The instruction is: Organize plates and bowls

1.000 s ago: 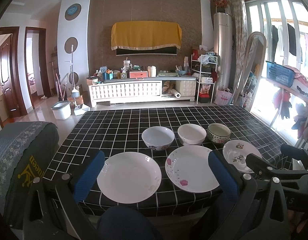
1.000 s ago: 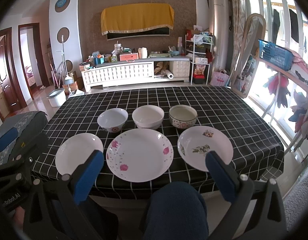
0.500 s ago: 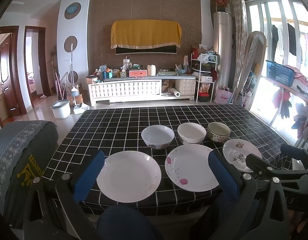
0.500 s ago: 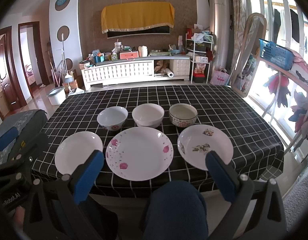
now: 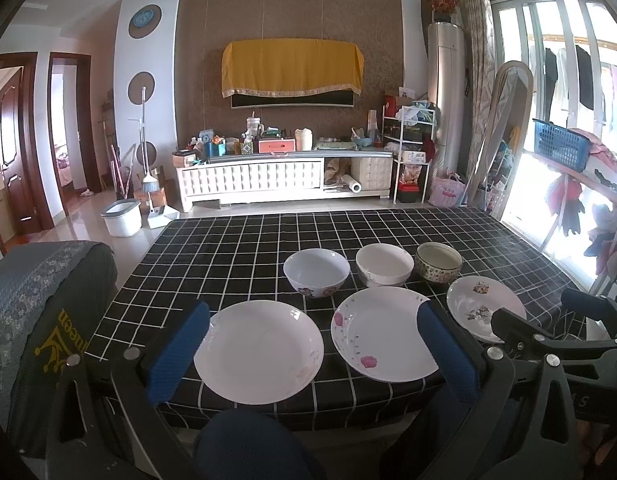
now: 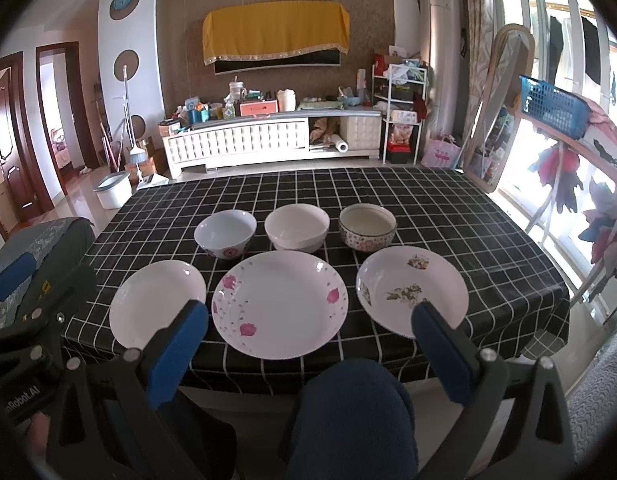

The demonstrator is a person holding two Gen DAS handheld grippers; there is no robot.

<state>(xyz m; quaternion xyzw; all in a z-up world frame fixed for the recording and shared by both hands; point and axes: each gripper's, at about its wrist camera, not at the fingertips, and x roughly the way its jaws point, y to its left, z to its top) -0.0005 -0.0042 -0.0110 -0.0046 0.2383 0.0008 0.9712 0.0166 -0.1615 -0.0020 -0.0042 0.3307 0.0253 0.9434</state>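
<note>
Three plates and three bowls sit in two rows on the checked counter [image 6: 448, 208].

The right wrist view shows the flowered plate [image 6: 279, 304] whole; the left view has it partly hidden behind a finger. Both the left tool [image 5: 312, 354] and the right tool [image 6: 308, 354] hang wide open near the counter's front edge, holding and touching nothing.

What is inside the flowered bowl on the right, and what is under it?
The flowered bowl looks empty: only its pale inner wall shows, though the near rim hides part of the bottom. It stands on the checked tablecloth; the cloth covers whatever lies below.
</note>
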